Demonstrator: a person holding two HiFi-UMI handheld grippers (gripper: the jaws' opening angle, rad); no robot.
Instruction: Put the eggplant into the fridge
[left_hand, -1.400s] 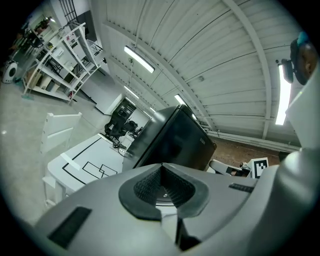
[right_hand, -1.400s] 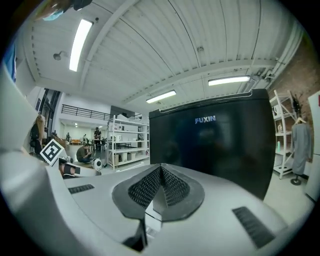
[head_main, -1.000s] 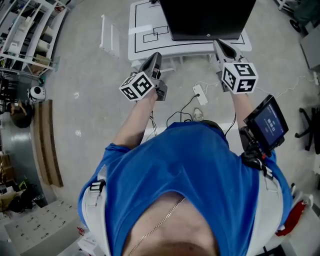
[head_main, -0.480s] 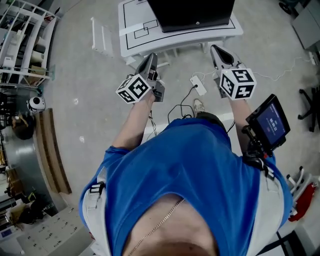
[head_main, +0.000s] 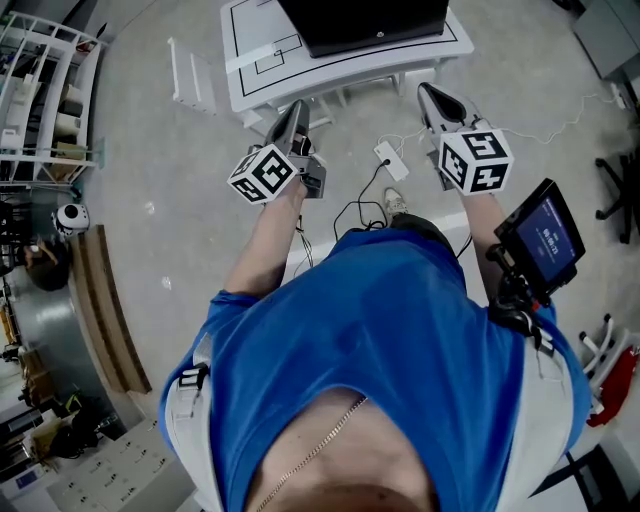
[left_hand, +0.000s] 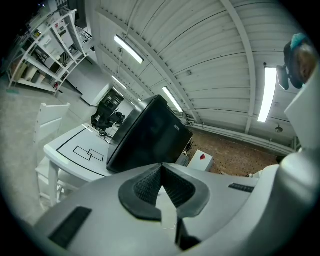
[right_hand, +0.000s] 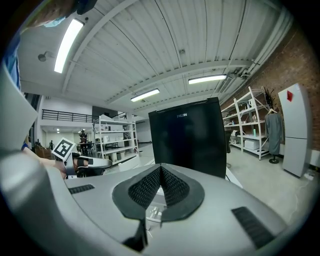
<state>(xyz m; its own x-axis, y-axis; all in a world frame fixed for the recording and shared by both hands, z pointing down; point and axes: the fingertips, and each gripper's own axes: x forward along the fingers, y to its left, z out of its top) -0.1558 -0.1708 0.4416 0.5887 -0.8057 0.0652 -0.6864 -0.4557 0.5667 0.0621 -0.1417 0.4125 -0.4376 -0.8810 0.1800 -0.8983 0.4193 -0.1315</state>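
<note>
While the person held both tools out in front of the blue shirt (head_main: 380, 330), the left gripper (left_hand: 161, 169) had its ribbed pads pressed together with nothing between them. The right gripper (right_hand: 160, 170) was closed the same way and was also empty. Each carried its marker cube, the left cube (head_main: 265, 173) and the right cube (head_main: 475, 160), just ahead of the hand. A small screen (head_main: 545, 235) sat strapped to the right forearm. Below and between the two grippers, a white power strip (head_main: 390, 160) lay on the grey floor with its cable trailing back toward the person. Just beyond the jaw tips stood a white table (head_main: 250, 60) marked with black outlines. The fridge (head_main: 365, 20), a black box, stood upright on the table with its door shut. Metal shelving (head_main: 40, 90) lined the far left.
</note>
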